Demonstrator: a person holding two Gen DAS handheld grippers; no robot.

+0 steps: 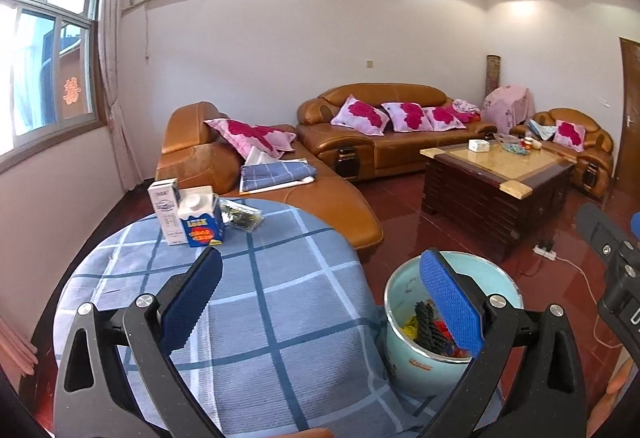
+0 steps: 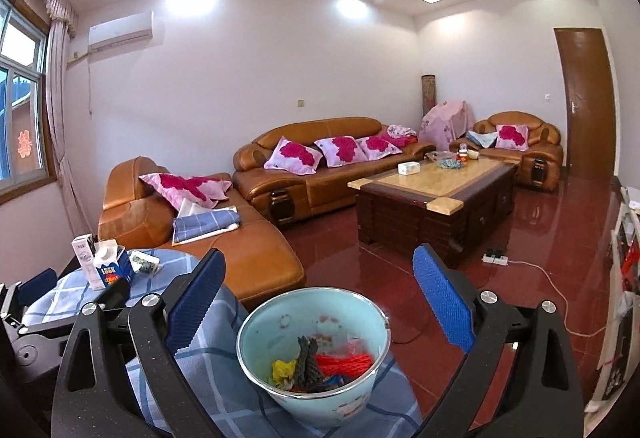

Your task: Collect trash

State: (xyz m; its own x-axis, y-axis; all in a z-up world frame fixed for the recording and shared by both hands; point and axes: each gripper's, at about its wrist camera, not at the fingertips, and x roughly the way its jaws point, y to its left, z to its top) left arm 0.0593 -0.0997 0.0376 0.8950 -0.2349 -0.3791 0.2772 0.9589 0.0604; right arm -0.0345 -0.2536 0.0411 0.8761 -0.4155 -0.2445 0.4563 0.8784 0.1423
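Observation:
A pale blue bucket (image 2: 312,354) holds trash: a dark rope piece, red netting and yellow scraps; it also shows in the left wrist view (image 1: 436,362) at the table's right edge. On the checked tablecloth (image 1: 256,302) stand a white carton (image 1: 167,212), a blue and white carton (image 1: 202,218) and a clear packet (image 1: 242,216) at the far side. My left gripper (image 1: 320,302) is open and empty above the table. My right gripper (image 2: 320,306) is open and empty just above the bucket.
A brown leather chaise sofa (image 1: 280,174) stands right behind the table, with a long sofa (image 1: 384,130) and an armchair (image 1: 576,142) beyond. A dark wooden coffee table (image 1: 496,182) stands on the red floor. A power strip with cable (image 1: 546,252) lies on the floor.

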